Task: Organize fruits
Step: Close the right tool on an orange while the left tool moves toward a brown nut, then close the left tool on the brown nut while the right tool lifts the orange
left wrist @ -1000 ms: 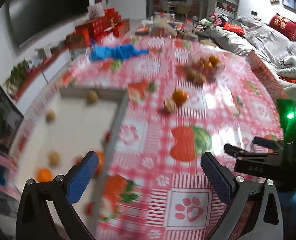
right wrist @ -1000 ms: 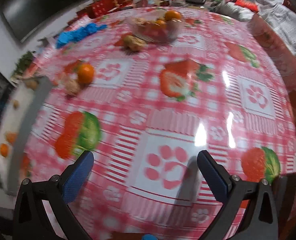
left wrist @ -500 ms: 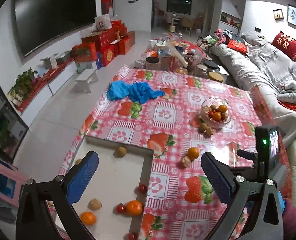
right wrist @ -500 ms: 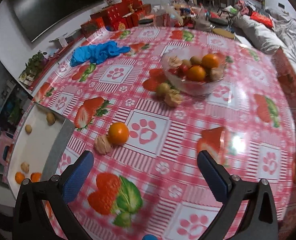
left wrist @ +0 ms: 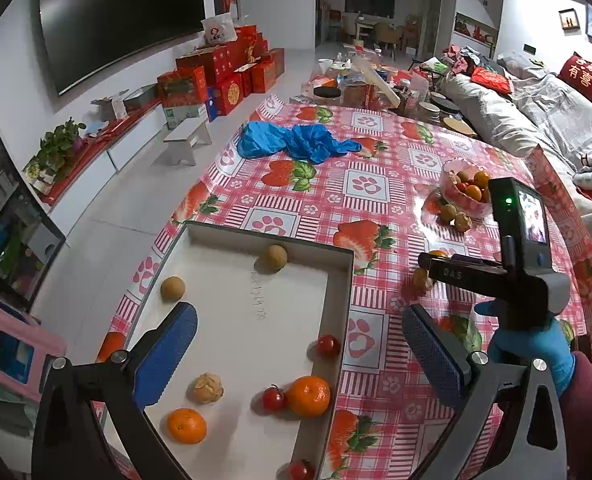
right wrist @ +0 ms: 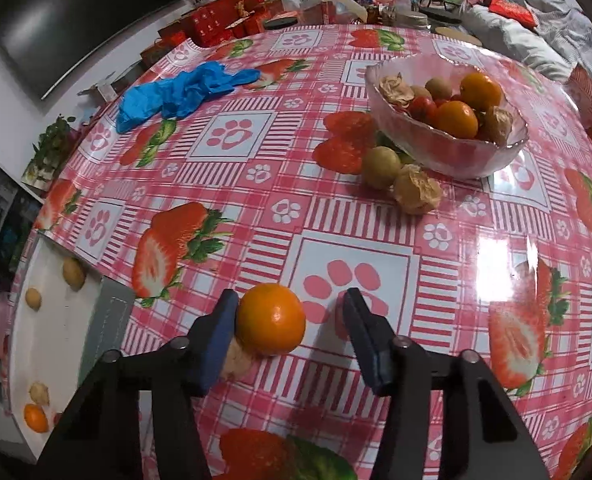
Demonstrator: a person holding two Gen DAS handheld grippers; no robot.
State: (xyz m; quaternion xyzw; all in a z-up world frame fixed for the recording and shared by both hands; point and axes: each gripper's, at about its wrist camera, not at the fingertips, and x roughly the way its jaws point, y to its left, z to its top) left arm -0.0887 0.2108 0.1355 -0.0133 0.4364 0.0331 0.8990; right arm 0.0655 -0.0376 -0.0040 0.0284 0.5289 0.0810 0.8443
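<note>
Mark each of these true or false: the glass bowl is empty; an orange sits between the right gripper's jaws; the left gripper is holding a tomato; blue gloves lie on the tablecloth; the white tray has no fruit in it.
1. The glass bowl is empty. False: it holds oranges, tomatoes and other small fruit.
2. An orange sits between the jaws of the right gripper. True; they are closing on it.
3. The left gripper holds a tomato. False: it is open, with nothing held.
4. Blue gloves lie on the tablecloth. True.
5. The white tray has no fruit. False: several pieces lie in it.
</note>
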